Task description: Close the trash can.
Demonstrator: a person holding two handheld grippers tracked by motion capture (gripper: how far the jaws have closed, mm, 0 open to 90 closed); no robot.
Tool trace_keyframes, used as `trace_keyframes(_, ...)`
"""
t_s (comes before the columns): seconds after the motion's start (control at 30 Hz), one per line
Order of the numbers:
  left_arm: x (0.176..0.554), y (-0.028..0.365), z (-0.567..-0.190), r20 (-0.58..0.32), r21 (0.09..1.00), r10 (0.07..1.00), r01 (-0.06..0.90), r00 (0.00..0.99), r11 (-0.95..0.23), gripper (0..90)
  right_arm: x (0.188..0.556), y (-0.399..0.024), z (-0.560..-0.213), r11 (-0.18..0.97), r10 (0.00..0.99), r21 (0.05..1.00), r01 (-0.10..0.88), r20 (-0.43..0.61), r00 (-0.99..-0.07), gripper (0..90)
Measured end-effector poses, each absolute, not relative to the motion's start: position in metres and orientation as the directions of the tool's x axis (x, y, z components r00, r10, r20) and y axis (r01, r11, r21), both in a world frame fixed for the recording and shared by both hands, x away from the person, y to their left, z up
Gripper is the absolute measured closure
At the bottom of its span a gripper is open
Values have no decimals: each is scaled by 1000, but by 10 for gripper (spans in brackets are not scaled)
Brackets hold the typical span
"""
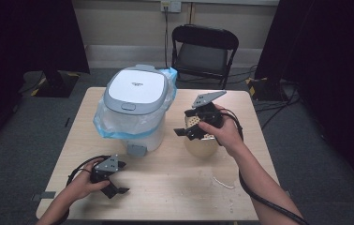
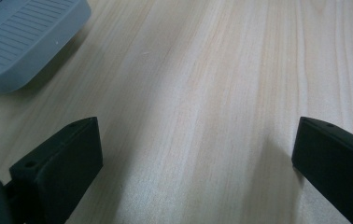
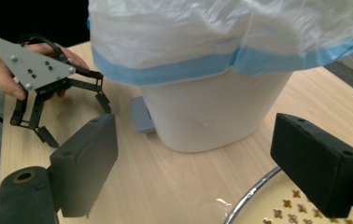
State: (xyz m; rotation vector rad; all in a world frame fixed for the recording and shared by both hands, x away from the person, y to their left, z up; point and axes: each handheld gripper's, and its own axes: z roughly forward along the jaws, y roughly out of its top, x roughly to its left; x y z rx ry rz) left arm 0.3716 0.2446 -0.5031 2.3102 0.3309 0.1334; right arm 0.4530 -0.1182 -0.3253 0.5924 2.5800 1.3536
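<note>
Bowl (image 3: 277, 205) lies below right gripper's (image 3: 198, 158) open jaws.

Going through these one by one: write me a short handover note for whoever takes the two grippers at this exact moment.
Left gripper: open, empty, low over the near left of the light wooden table, with bare wood between its jaws.
Right gripper: open, empty, over the round metal-rimmed strainer bowl with small cross-shaped holes, not gripping it.
White pedal bin with grey lid and blue-edged plastic liner: stands beside the bowl, lid shut, grey pedal facing the person.
Done: nothing visibly moved or held yet.
Left: probably grip the bowl and open the bin; a few crumbs lie on the table.
</note>
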Motion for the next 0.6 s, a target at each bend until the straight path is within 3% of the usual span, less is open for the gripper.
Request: trace_keyframes(0.6, 371, 244, -503, -16, 725, 281, 205, 960, -657, 9, 427, -133, -368, 507, 404, 814, 283, 66, -913, 144)
